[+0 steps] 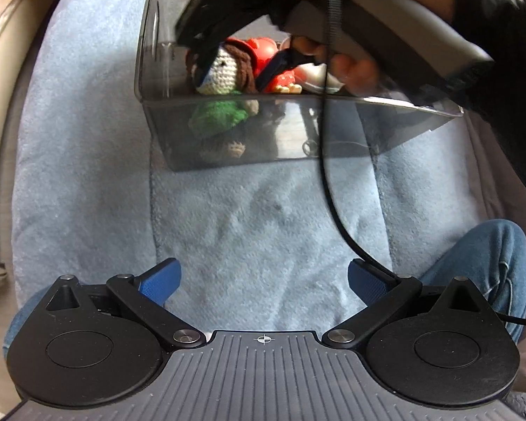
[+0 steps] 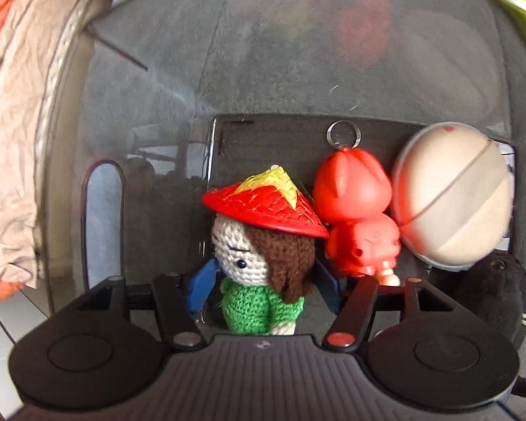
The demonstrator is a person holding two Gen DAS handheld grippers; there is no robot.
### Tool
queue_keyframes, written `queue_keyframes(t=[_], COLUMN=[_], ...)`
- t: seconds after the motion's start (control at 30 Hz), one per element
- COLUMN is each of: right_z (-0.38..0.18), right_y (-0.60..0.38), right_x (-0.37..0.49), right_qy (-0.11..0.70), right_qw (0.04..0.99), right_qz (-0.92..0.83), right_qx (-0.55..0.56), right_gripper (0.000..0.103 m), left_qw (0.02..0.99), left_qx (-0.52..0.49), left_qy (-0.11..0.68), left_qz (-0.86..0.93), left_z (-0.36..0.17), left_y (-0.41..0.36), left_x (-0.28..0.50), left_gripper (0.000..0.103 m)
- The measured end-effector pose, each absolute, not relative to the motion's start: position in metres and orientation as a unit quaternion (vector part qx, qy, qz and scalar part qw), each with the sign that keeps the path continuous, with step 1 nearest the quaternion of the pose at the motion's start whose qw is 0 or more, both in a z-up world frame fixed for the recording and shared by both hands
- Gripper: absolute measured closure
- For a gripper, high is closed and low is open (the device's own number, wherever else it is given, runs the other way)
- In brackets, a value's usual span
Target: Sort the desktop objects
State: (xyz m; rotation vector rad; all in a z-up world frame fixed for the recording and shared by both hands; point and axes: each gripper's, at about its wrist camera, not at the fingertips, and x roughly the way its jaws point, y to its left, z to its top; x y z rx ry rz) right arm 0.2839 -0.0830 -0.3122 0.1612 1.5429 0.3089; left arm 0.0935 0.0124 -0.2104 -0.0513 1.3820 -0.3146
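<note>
A crochet doll (image 2: 259,263) with a red hat, brown hair and green body is inside a smoky clear plastic bin (image 1: 157,70). My right gripper (image 2: 263,284) reaches into the bin, its blue fingers (image 2: 203,284) on either side of the doll's body, shut on it. The doll (image 1: 224,70) and the right gripper (image 1: 242,66) also show in the left wrist view. A red figure keychain (image 2: 354,210) and a beige round case (image 2: 452,193) lie beside the doll. My left gripper (image 1: 263,280) is open and empty over a light blue blanket (image 1: 263,217), short of the bin.
A black soft object (image 2: 498,287) sits at the bin's right corner. Beige and orange cloth (image 2: 10,105) lies left of the bin. The person's jeans-clad knee (image 1: 484,263) is at the right. A black cable (image 1: 329,175) hangs from the right gripper.
</note>
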Motion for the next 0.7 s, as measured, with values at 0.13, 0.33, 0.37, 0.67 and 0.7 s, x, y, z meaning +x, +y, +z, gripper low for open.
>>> queue_keyframes(t=[0.13,0.33,0.37,0.67,0.7], right_z=[-0.271,-0.199,-0.191,-0.239,-0.253], right_y=[-0.13,-0.267,-0.289,-0.371,-0.365], right_x=[0.263,0.185,0.171,0.165,0.173], right_qy=[0.626,0.446,0.42,0.44,0.44], right_qw=[0.754,0.865,0.882,0.857,0.857], right_qz=[0.166,0.136,0.109,0.094,0.096], right_qx=[0.112,0.185,0.184,0.25,0.252], right_gripper=[0.038,0.029,0.029,0.053,0.053], left_qw=[0.766,0.812,0.822,0.772,0.765], left_qx=[-0.018,-0.063,-0.07,-0.27,-0.273], left_qy=[0.627,0.572,0.557,0.565,0.574], left_qz=[-0.143,-0.099,-0.09,-0.113,-0.102], left_z=[-0.195,-0.154,-0.146,-0.204,-0.211], left_y=[0.016,0.048,0.054,0.113,0.114], left_x=[0.101,0.143,0.151,0.24,0.246], left_gripper=[0.0,0.0,0.0,0.0,0.0])
